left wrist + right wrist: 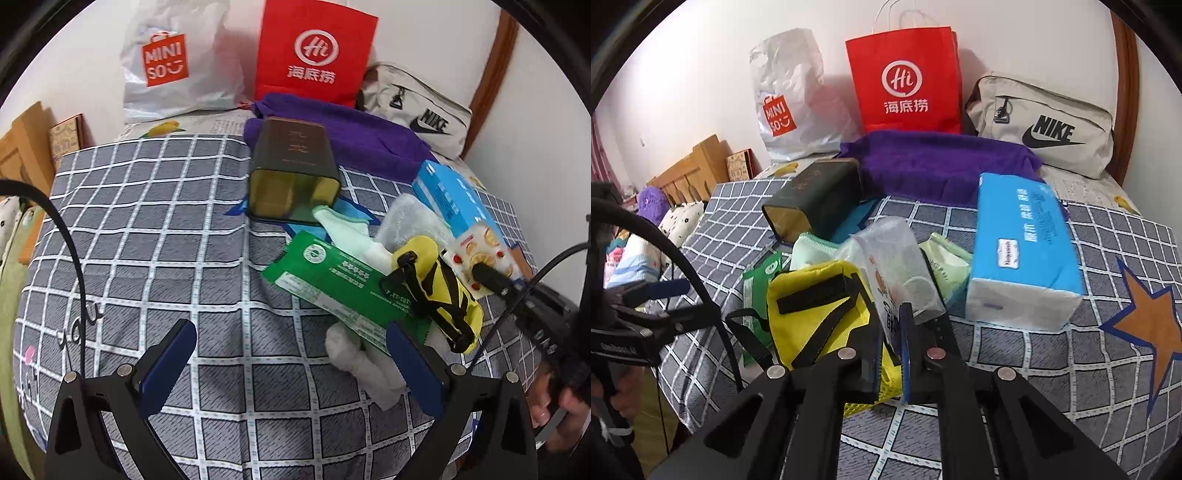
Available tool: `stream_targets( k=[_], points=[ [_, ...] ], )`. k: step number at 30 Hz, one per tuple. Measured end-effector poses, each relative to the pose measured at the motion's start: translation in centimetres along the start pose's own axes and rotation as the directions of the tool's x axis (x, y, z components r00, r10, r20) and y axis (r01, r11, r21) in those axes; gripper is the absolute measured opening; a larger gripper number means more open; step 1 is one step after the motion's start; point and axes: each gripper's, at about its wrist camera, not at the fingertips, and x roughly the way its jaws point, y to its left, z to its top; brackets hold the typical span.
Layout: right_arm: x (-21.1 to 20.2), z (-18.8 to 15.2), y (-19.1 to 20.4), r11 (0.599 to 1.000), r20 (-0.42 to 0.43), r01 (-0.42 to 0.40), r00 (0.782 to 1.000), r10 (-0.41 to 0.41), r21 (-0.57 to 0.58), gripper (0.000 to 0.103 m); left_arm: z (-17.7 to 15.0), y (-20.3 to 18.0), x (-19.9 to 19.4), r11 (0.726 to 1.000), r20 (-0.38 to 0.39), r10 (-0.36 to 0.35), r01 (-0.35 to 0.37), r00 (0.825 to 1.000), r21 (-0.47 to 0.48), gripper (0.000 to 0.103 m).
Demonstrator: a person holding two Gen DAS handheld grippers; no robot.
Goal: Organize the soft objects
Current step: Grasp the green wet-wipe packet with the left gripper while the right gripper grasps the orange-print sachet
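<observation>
While the checked bedspread [147, 229] fills both views, only the right wrist view shows the blue tissue pack [1023, 251] whole; the right gripper [892, 354] pinches a clear packet [897, 258] beside the yellow pouch [812, 317]; the left gripper [291, 369] gapes empty.

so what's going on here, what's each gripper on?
A person is sorting a pile of soft goods on a checked bedspread. The right gripper is shut on the edge of a clear plastic packet, next to a yellow pouch and a blue tissue pack. The left gripper is open, with nothing between its fingers, near a green packet and a white cloth.
</observation>
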Motion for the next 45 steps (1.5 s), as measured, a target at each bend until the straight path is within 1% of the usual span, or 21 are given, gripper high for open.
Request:
stream_targets(
  k=[3,6,9,10,12,13,15,17,20,25,27,29,31,33,37,38,40,42,43,44,45],
  points=[
    [-0.9,0.1,-0.3,1.0,0.023,-0.007,1.0,0.007,0.003,0.005,0.2,-0.4,0.7,1.0,-0.015,-0.021,0.021,1.0,0.005,0.103],
    [-1.5,0.1,-0.5,1.0,0.033,-0.009,0.999,0.009,0.009,0.005,0.5,-0.8,1.1,0.999,-0.019,-0.049,0.049,0.999,0.016,0.103],
    [-2.0,0.1,-0.8,1.0,0.041,-0.02,0.999,0.019,0.011,0.004,0.6,-0.5,1.9,0.999,-0.038,-0.036,0.037,0.999,0.023,0.103],
    [-2.1,0.1,-1.0,1.0,0.046,-0.017,0.999,0.017,0.008,0.004,0.6,-0.1,2.0,0.999,-0.049,-0.054,0.054,0.997,-0.002,0.103],
    [-2.1,0.0,-1.1,1.0,0.044,-0.026,0.999,0.026,0.01,0.004,0.7,0.8,2.2,0.993,-0.068,-0.114,0.111,0.991,-0.047,0.103],
    [-2.0,-0.1,-1.4,0.999,0.043,-0.029,0.999,0.029,0.02,0.004,0.7,1.0,2.4,0.99,-0.074,-0.13,0.125,0.989,-0.067,0.103],
    [-1.6,-0.3,-1.5,0.999,0.032,-0.041,0.999,0.04,0.026,0.004,0.9,0.9,2.8,0.992,-0.076,-0.105,0.099,0.992,-0.078,0.103],
    [-1.0,-0.4,-1.5,0.999,0.021,-0.045,0.999,0.045,0.027,0.004,1.3,0.8,3.4,0.993,-0.095,-0.073,0.064,0.993,-0.1,0.103],
    [-0.4,-0.5,-1.5,0.998,0.004,-0.054,0.999,0.054,0.028,0.005,2.0,1.0,3.8,0.982,-0.101,-0.089,0.071,0.991,-0.173,0.103],
    [0.5,-0.6,-2.0,0.997,-0.03,-0.068,0.997,0.069,0.049,0.007,3.0,0.4,5.4,0.969,-0.148,-0.09,0.052,0.985,-0.243,0.103],
    [0.9,-0.6,-2.1,0.996,-0.041,-0.077,0.996,0.079,0.05,0.008,3.1,-0.1,5.8,0.966,-0.141,-0.087,0.049,0.986,-0.252,0.103],
    [1.1,-0.6,-2.0,0.997,-0.037,-0.069,0.997,0.07,0.045,0.008,3.1,-0.5,6.2,0.965,-0.141,-0.072,0.033,0.987,-0.259,0.103],
    [1.2,-0.6,-1.7,0.997,-0.034,-0.079,0.996,0.08,0.025,0.008,3.0,-0.9,6.5,0.965,-0.148,-0.069,0.028,0.987,-0.259,0.103],
    [1.2,-0.6,-1.4,0.997,-0.031,-0.071,0.997,0.071,0.005,0.008,3.1,-1.2,6.7,0.962,-0.156,-0.072,0.027,0.985,-0.271,0.103],
    [1.6,-0.6,-1.2,0.997,-0.032,-0.081,0.996,0.081,0.001,0.007,3.1,-1.2,6.7,0.96,-0.13,-0.075,0.036,0.989,-0.279,0.103],
    [1.7,-0.6,-1.2,0.997,-0.034,-0.079,0.996,0.079,0.002,0.007,3.1,-1.2,6.6,0.96,-0.122,-0.079,0.043,0.989,-0.276,0.098],
    [1.7,-0.6,-1.1,0.997,-0.035,-0.082,0.996,0.082,0.0,0.007,3.2,-1.2,6.2,0.963,-0.102,-0.09,0.06,0.991,-0.263,0.082],
    [1.6,-0.6,-1.1,0.997,-0.038,-0.081,0.996,0.081,0.004,0.007,3.3,-0.9,6.0,0.959,-0.091,-0.133,0.105,0.987,-0.262,0.054],
    [1.6,-0.6,-1.1,0.997,-0.039,-0.079,0.996,0.08,0.007,0.007,3.3,-0.6,6.0,0.953,-0.091,-0.166,0.136,0.982,-0.271,0.049],
    [1.4,-0.5,-1.1,0.997,-0.036,-0.079,0.996,0.079,0.008,0.007,3.2,-0.4,5.9,0.948,-0.087,-0.189,0.158,0.978,-0.275,0.042],
    [1.3,-0.5,-1.1,0.997,-0.033,-0.079,0.996,0.079,0.008,0.007,3.1,-0.3,5.7,0.948,-0.081,-0.195,0.167,0.977,-0.27,0.037]
  ],
)
